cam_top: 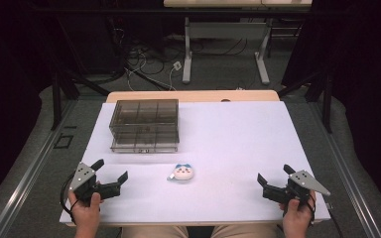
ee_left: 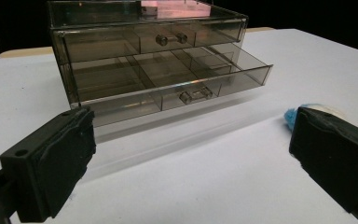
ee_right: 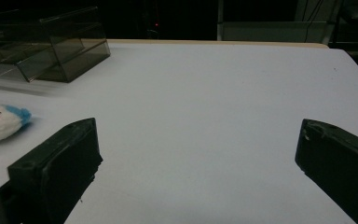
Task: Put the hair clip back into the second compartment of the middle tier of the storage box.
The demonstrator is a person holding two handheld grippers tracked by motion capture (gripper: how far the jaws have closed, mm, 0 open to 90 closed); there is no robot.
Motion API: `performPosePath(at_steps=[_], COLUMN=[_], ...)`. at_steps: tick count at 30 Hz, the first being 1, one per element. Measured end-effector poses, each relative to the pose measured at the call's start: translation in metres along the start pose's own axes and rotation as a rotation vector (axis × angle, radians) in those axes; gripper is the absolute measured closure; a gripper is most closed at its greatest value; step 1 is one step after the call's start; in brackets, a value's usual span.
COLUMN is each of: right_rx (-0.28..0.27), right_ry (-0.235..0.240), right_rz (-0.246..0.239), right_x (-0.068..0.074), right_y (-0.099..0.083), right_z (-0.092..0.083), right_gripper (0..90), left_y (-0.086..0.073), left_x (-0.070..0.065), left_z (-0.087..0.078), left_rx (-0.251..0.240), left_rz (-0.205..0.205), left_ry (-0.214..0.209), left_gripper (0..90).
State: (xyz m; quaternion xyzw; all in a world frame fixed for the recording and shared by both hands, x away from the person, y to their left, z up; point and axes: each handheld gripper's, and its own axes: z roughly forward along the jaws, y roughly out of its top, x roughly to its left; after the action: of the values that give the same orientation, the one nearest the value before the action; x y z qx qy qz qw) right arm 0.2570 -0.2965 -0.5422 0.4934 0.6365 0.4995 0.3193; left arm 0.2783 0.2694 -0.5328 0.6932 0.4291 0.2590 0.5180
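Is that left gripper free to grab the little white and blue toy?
Probably yes: the left gripper is open, and bare table lies between it and the toy.

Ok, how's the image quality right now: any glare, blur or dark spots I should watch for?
High view: the white table is evenly lit, the surroundings are dark, and the small plush toy is soft in detail. Left gripper view: a pinkish glare sits on top of the smoky drawer box, and the near fingers are blurred. Right gripper view: dim and grainy, with the plush toy cut off at the left edge.
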Motion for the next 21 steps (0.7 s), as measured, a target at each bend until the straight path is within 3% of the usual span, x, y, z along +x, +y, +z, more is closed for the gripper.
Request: performPosePath(at_steps=[6, 9, 15, 21], right_rx=[0.013, 0.012, 0.021, 0.030], right_ry=[0.003, 0.006, 0.025, 0.030], right_rz=[0.000, -0.035, -0.048, -0.074], right_x=[0.001, 0.004, 0.008, 0.011], right_y=[-0.003, -0.004, -0.006, -0.007], right_z=[0.003, 0.004, 0.005, 0.006], right_gripper=[0.0, 0.0, 0.0, 0.0], left_y=[-0.001, -0.002, -0.002, 0.000], left_x=[-0.001, -0.004, -0.008, -0.013], left_z=[0.003, 0.005, 0.009, 0.013], left_rx=[0.006, 0.015, 0.024, 0.033], left_rz=[-0.005, 0.010, 0.000, 0.019], left_ry=[-0.001, -0.004, -0.006, -0.006], left_gripper=[0.3, 0.3, 0.3, 0.3])
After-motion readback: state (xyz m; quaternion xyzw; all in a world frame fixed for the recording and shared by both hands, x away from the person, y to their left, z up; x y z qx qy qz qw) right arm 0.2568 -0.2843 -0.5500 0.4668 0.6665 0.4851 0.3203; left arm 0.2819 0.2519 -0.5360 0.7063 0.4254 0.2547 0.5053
